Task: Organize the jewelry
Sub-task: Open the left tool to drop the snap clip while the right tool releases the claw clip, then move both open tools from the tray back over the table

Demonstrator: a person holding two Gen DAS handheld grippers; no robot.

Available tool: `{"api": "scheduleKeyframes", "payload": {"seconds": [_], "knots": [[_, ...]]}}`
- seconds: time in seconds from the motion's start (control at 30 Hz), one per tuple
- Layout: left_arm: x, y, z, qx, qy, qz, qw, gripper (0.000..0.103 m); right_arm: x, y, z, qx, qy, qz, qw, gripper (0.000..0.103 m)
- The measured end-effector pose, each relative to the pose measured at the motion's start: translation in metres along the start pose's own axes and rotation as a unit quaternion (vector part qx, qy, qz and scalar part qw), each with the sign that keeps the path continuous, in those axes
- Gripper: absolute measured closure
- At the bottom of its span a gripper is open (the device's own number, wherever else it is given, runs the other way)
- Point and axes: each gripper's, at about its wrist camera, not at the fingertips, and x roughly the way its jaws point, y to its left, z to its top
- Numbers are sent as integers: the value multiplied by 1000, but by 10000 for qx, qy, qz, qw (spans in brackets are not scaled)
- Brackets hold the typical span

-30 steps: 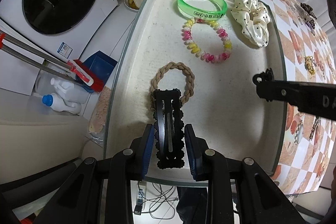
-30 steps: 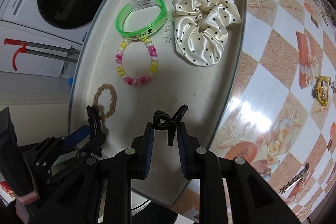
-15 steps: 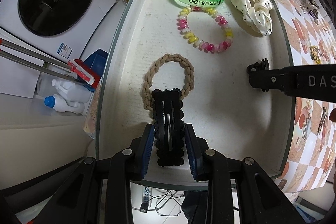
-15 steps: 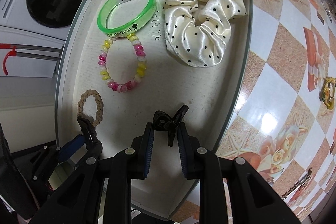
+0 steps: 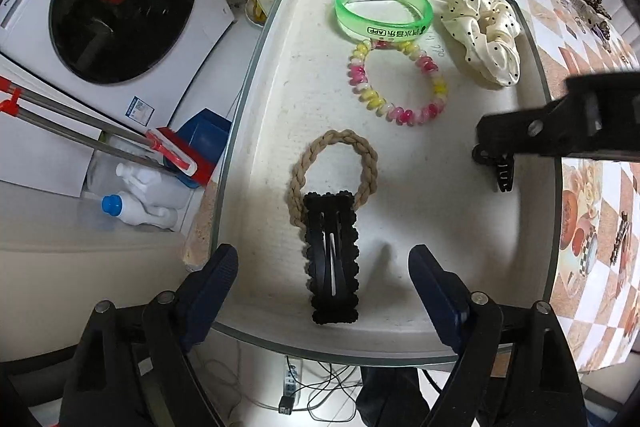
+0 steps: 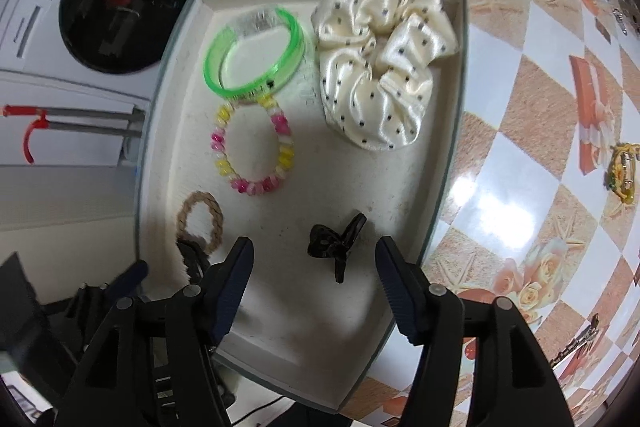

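Both grippers' fingers have just been opening, the left gripper (image 5: 323, 281) straddling the released black snap clip (image 5: 332, 259) lying lengthwise near-to-far, and the right gripper (image 6: 315, 271) straddling the freed claw clip (image 6: 335, 242).

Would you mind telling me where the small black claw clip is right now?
The claw clip lies on the tray floor between the open right claw, near the tray's right wall, below the scrunchie.

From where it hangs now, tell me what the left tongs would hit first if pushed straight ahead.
Most likely the black hair clip, lying in the tray between the open left tongs, which have just been opening. Depth is hard to judge.
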Motion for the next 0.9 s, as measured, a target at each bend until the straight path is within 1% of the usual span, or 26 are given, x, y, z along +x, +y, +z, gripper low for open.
{"api": "scheduleKeyframes", "payload": {"seconds": [0.07,0.13,0.23,0.27,0.3,0.4,0.57,0.7,0.8,0.9], "knots": [[-3,-1,1,19,-6,-14,10000,12,-9,-3,2,63,-95,49,9999,34],[-7,-3,1,78,-42,-25,10000,12,-19,-7,2,122,-186,86,9997,30],[-12,-5,2,153,-69,-7,9999,12,-32,-15,1,235,-300,124,9992,26],[-14,-6,2,169,-56,-8,9998,4,-36,-19,0,276,-323,143,9990,23],[-16,-8,1,162,-72,-1,9998,0,-40,-23,-1,326,-351,165,9987,22],[-27,-12,2,220,-118,-83,9997,0,-56,-33,-9,473,-471,221,9975,17],[-46,-25,8,535,-259,-84,9982,0,-76,-60,-32,813,-752,411,9930,15],[-55,-38,15,794,-387,-86,9961,0,-93,-88,-52,1076,-950,305,9892,15],[-61,-54,22,1000,-471,-98,9938,0,-103,-112,-66,1293,-948,191,9869,15],[-69,-73,29,1036,-560,-121,9930,0,-111,-144,-76,1541,-943,-53,9835,15]]}}
